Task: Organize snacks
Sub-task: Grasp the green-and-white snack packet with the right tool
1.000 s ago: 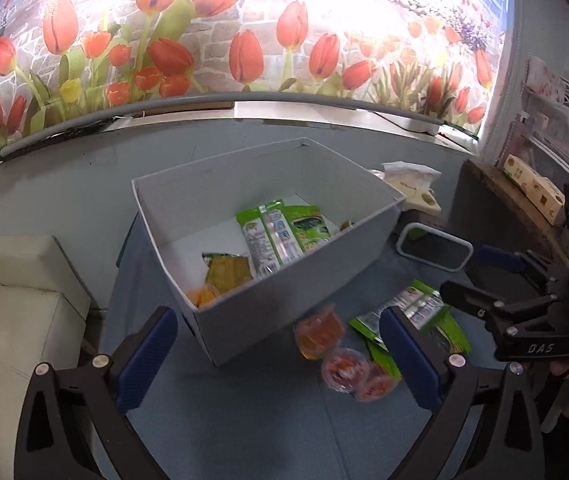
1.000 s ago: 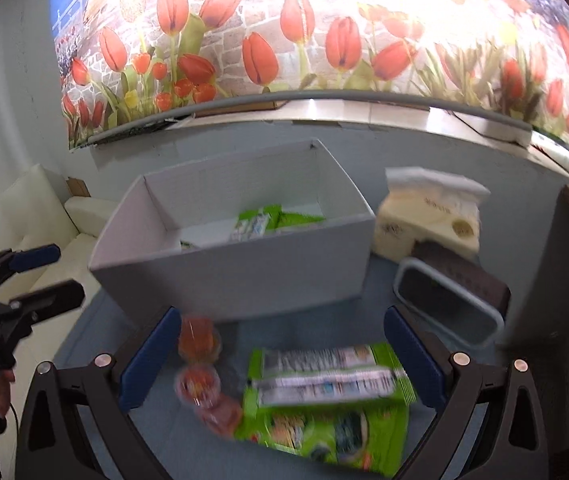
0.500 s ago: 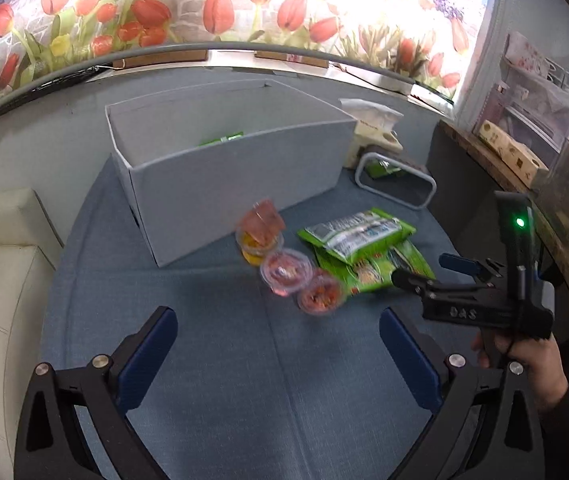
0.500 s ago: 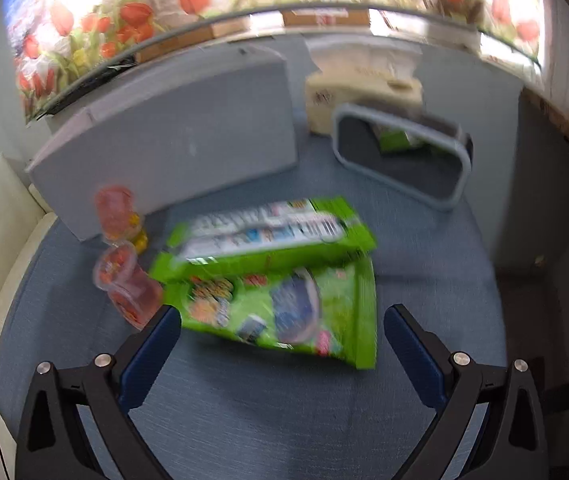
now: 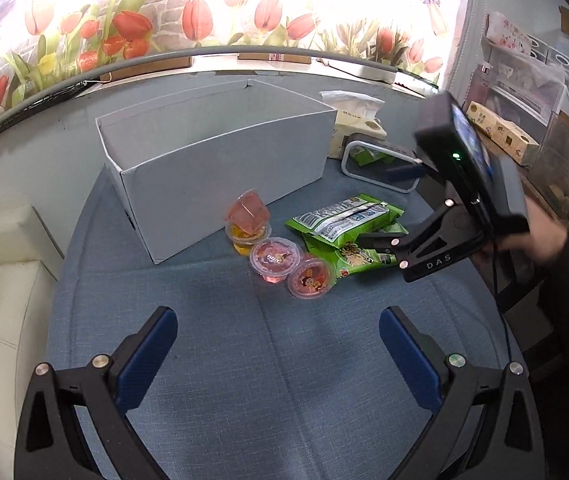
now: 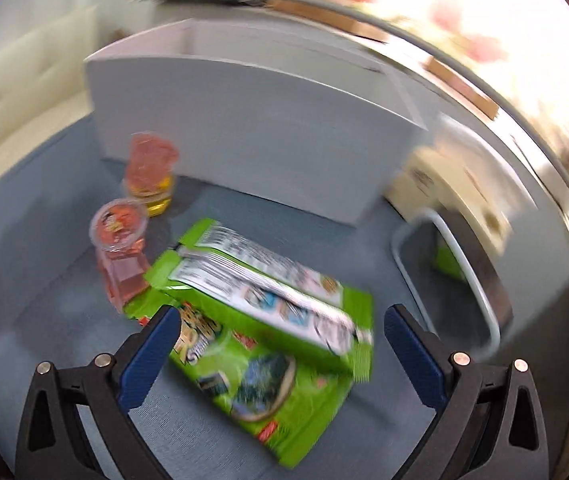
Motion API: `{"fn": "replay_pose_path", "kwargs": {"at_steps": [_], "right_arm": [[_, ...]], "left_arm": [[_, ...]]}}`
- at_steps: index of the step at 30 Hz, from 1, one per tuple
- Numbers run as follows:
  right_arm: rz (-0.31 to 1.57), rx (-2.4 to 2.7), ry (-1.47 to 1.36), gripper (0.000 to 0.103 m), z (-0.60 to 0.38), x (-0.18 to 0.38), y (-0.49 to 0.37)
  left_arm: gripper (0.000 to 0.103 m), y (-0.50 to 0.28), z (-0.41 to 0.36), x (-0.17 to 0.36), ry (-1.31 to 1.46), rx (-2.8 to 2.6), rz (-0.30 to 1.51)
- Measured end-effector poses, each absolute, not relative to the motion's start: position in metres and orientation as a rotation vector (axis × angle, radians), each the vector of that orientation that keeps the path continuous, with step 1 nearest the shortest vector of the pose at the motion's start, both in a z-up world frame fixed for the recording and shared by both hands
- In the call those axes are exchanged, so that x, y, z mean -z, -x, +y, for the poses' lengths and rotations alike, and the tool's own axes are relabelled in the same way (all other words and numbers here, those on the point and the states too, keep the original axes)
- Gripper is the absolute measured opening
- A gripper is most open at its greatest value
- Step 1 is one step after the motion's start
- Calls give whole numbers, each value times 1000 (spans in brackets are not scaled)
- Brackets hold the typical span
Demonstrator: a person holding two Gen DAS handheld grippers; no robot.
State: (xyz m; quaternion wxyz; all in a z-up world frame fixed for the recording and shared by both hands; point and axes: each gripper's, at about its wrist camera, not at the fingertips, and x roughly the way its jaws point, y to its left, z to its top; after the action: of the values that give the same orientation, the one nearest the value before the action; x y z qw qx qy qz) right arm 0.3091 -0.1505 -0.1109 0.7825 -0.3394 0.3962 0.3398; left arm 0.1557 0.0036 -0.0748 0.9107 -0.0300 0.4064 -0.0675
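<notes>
Two green snack packets (image 5: 344, 220) (image 6: 268, 300) lie stacked on the blue table beside several jelly cups (image 5: 274, 258) (image 6: 122, 228), in front of a white box (image 5: 220, 168) (image 6: 244, 136). My right gripper (image 6: 280, 340) is open, its fingers straddling the packets just above them; it also shows in the left wrist view (image 5: 396, 208). My left gripper (image 5: 278, 344) is open and empty, back from the cups over bare table.
A black tray with a white rim (image 5: 380, 168) (image 6: 456, 280) and a tissue box (image 5: 354, 116) stand right of the white box. A cream sofa (image 5: 0, 280) is at the left. Shelves with boxes (image 5: 524, 112) are at the far right.
My left gripper has pulled back and lowered, so the box's inside is out of sight. My right gripper has dropped down and closed in on the green packets.
</notes>
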Motion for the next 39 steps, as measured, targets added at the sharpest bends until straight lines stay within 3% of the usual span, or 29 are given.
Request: {"fn": "replay_pose_path", "kwargs": {"at_steps": [10,23,27,39], "right_arm": [[966,-1019,944,103,-126,124,-339],[1122,-1110,732,103,-139,154,-378],[1146,-1130,667,79,-151,150,-376],[946,-925,785,76,-147,123,-289]], "left_arm": [[103,-166,-2,79,22,136,857],[103,-176,-10,81,2,138,867],[103,-178,-12,83,4,137,873],[103,-168,-19,82,-15,138,855]]}}
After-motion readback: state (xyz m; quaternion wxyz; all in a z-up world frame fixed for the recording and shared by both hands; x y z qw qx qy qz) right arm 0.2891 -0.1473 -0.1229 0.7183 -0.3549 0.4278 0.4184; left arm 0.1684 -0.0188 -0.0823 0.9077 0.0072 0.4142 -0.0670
